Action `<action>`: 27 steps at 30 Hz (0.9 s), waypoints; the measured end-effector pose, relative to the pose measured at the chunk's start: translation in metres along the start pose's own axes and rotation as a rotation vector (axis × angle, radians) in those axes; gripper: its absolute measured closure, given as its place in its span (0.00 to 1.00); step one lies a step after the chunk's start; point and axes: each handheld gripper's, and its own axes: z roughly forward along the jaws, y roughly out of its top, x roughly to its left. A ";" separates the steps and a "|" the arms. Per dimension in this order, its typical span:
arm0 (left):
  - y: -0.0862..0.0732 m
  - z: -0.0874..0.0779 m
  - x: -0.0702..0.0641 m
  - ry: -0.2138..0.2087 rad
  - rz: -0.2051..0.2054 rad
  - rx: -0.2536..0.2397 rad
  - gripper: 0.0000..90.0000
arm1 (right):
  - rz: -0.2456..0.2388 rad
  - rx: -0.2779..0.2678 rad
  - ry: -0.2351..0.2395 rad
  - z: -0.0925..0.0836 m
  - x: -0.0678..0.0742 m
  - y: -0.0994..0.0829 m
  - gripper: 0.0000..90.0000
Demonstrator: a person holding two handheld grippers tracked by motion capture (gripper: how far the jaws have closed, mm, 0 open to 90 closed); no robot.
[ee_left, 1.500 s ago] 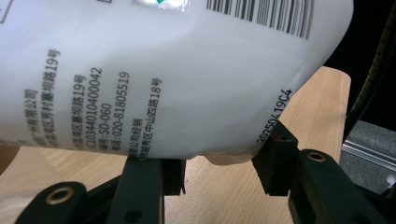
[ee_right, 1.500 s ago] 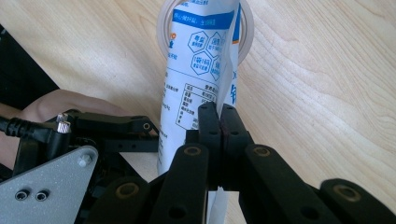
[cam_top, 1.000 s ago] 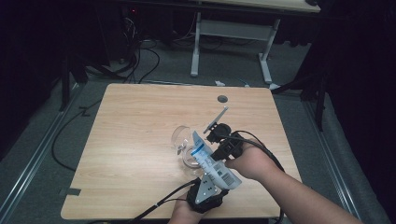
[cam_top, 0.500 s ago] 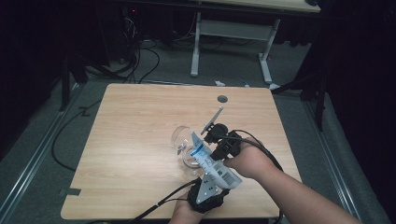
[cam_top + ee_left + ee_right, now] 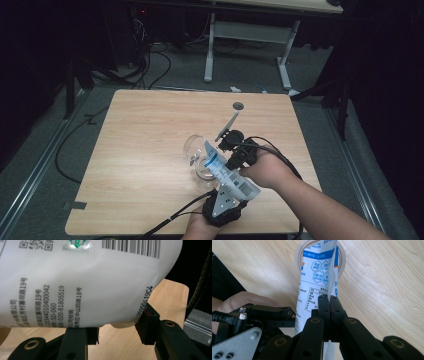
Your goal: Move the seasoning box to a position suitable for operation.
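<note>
The white and blue pouch (image 5: pixel 226 170) lies tilted over the near right part of the counter (image 5: pixel 145 150), its top end pointing toward eleven o'clock and dipping into the mouth of a clear glass jar (image 5: pixel 196 152) that lies on its side. In the right gripper view the pouch's (image 5: pixel 315 277) upper end sits inside the jar's round opening (image 5: pixel 298 255), printed panels facing the camera. In the left gripper view the pouch's (image 5: pixel 87 285) bulging lower end shows a barcode and small print, with the counter's (image 5: pixel 172 295) pale wood behind it.

The left tool (image 5: pixel 224 202), at six o'clock from the pouch, is clamped on the pouch's bottom end; its two black pads (image 5: pixel 147 325) press against the bag's rounded underside from either side. The right tool (image 5: pixel 231 145), at three o'clock from the jar, has its jaws together, pinching a thin edge of the pouch between the pads (image 5: pixel 323 307). The left tool's (image 5: pixel 262 322) grey plate and black frame show at eight o'clock in that same view.

Farther out, a small dark disc (image 5: pixel 238 105) rests on the counter at twelve o'clock from the right tool, and a thin grey stick (image 5: pixel 227 126) slants between the disc and that tool. Cables trail off the counter's near edge.
</note>
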 end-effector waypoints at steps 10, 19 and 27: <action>0.004 -0.001 0.000 0.004 -0.004 -0.007 0.66 | -0.001 -0.012 -0.002 -0.002 0.000 0.002 1.00; 0.006 -0.001 0.002 0.004 -0.007 -0.013 0.66 | -0.016 -0.017 -0.013 -0.002 0.000 0.005 1.00; 0.008 -0.001 0.003 0.007 -0.008 -0.019 0.66 | -0.020 -0.019 -0.010 -0.003 0.000 0.008 1.00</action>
